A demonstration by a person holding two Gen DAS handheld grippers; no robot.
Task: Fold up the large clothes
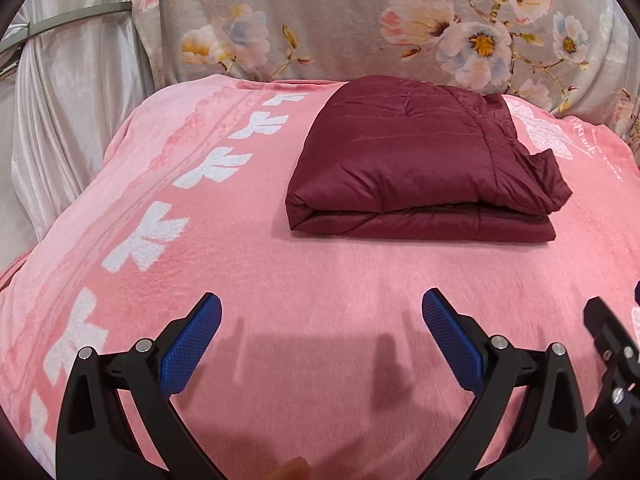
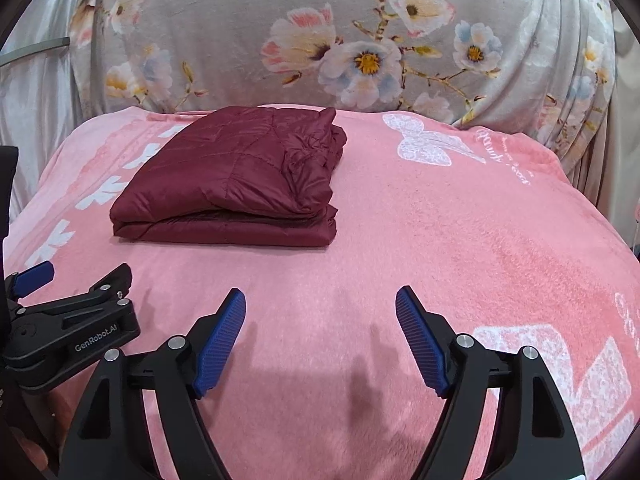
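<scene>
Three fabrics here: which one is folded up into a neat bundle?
The maroon quilted garment, folded into a layered rectangle. The pink blanket lies spread flat beneath it, and the grey floral cloth is draped upright behind.

Under me spreads a pink fleece blanket (image 1: pixel 320 280) with white leaf shapes along its left side and a white butterfly print (image 2: pixel 430 144) further back. Behind it hangs a grey floral cloth (image 2: pixel 280 40), and pale satin drapery (image 1: pixel 72 120) falls at the left
</scene>
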